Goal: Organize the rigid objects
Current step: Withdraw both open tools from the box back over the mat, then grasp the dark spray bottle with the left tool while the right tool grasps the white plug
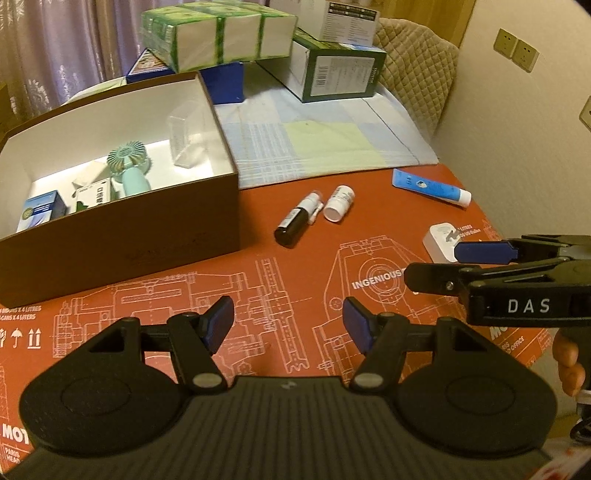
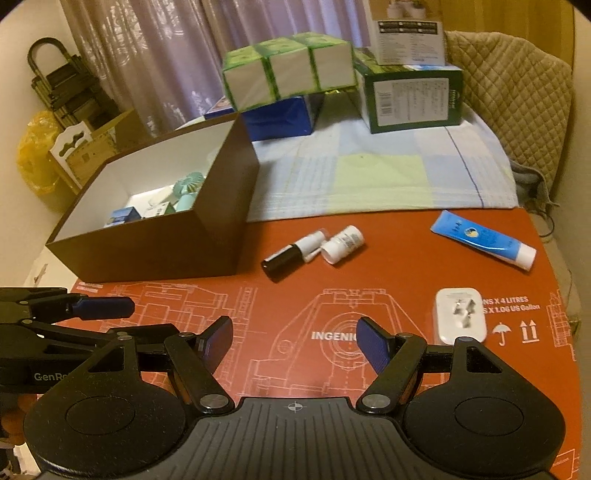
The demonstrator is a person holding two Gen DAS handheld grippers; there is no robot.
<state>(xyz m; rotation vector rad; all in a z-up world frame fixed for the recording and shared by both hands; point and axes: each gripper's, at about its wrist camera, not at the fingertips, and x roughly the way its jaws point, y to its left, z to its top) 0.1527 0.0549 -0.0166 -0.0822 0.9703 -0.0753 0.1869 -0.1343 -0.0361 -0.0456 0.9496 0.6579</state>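
Note:
A brown box [image 1: 122,240] [image 2: 155,247] with a white inside stands at the left, holding a mint hand fan [image 1: 129,166], a clear case and small cartons. On the red mat lie a dark spray bottle [image 1: 295,219] [image 2: 291,253], a white pill bottle [image 1: 339,203] [image 2: 343,243], a blue tube [image 1: 430,186] [image 2: 484,240] and a white plug adapter [image 1: 441,240] [image 2: 460,314]. My left gripper [image 1: 288,326] hovers open over the mat, nothing between its pads. My right gripper [image 2: 295,345] is open too, empty, near the adapter.
Green-and-white cartons [image 1: 221,33], a blue box [image 1: 225,85] and a dark green box [image 1: 340,70] are stacked at the back on a checked cloth [image 1: 314,144]. A quilted chair back [image 1: 417,62] stands at the back right; a curtain hangs behind.

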